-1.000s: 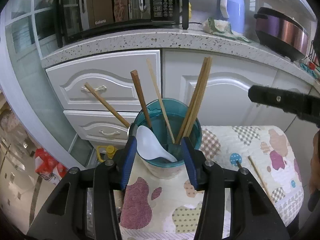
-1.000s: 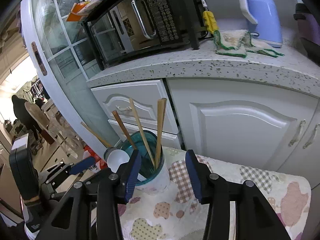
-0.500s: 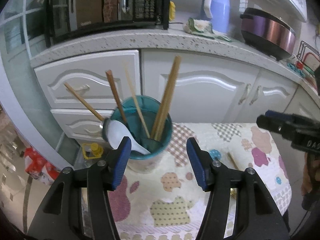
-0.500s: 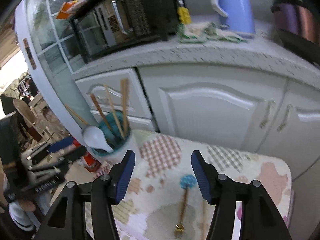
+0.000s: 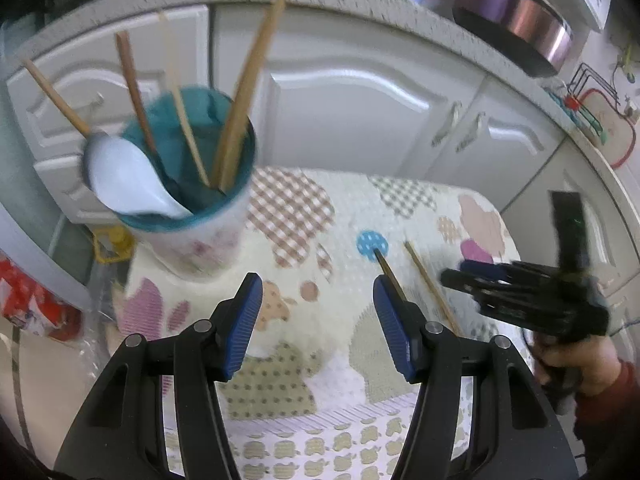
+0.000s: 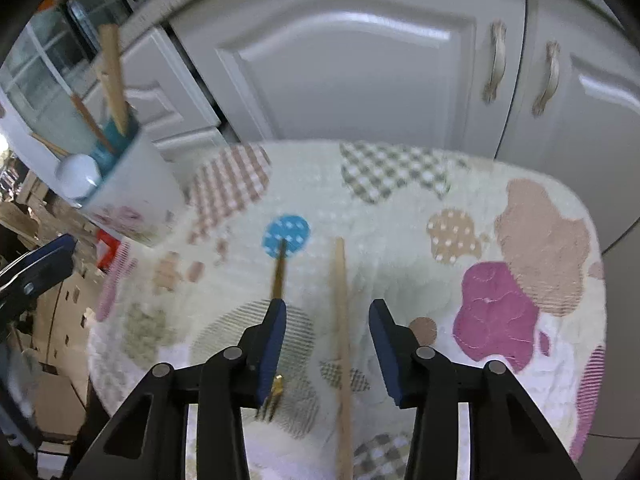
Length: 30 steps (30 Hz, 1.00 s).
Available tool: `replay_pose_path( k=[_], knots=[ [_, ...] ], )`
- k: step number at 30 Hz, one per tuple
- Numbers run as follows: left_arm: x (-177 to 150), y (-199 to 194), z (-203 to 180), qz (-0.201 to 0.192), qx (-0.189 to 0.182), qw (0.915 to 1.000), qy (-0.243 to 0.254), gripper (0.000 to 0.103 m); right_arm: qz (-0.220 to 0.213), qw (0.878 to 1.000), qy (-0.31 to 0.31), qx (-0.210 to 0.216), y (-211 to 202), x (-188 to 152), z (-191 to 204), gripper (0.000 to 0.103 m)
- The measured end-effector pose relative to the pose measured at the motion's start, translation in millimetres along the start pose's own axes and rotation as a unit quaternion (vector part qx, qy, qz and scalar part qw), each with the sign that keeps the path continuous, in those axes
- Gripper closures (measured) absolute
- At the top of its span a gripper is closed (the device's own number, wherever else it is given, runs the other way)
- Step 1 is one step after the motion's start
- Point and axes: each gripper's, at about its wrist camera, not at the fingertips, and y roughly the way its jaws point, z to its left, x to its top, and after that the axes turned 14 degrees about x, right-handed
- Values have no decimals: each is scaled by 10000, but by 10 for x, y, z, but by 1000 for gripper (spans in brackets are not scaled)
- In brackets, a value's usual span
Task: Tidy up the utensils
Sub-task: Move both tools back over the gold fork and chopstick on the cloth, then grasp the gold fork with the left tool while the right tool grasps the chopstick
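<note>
**Right gripper could grab the wrong stick**

Right gripper hangs spread and empty over the quilted worktop. Left gripper is spread and empty too. The cup of chopsticks stands near the edge; a bump might tip it. One chopstick lies between the fingers, with a gold fork just beside, so a crooked squeeze could catch both or roll the chopstick away.
</note>
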Motion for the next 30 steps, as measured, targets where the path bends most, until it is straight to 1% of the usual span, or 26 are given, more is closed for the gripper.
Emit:
replay_pose_path(
  k=[3,4,5,7,9,12,15,19,26,30],
  knots=[
    [-32,183,-109,319,-154,9994,11,45,89,9999,139,8,199,40,-119,73],
    [-34,238,-140,405,-213,9990,24,45,81,9999,150,5,245,56,-149,78],
    [-45,288,-177,496,-258,9984,30,45,91,9999,146,-9,293,86,-165,80],
    [-39,412,-268,680,-319,9972,26,46,155,9998,110,-79,374,111,-230,92],
    [-30,503,-339,770,-364,9964,44,45,119,9998,61,-111,351,114,-266,97],
    [-4,643,-504,842,-384,9956,152,46,154,9998,76,-136,269,95,-337,97],
    [41,781,-644,915,-395,9947,260,46,129,9994,304,-87,158,71,-485,97],
    [90,1003,-852,1032,-283,9935,391,46,150,9979,629,68,99,63,-658,97],
    [134,1296,-1044,1222,-98,9910,538,46,235,9975,655,146,56,80,-708,94],
    [168,1345,-1114,1147,46,9913,649,46,231,9977,622,141,120,125,-696,94]
  ],
)
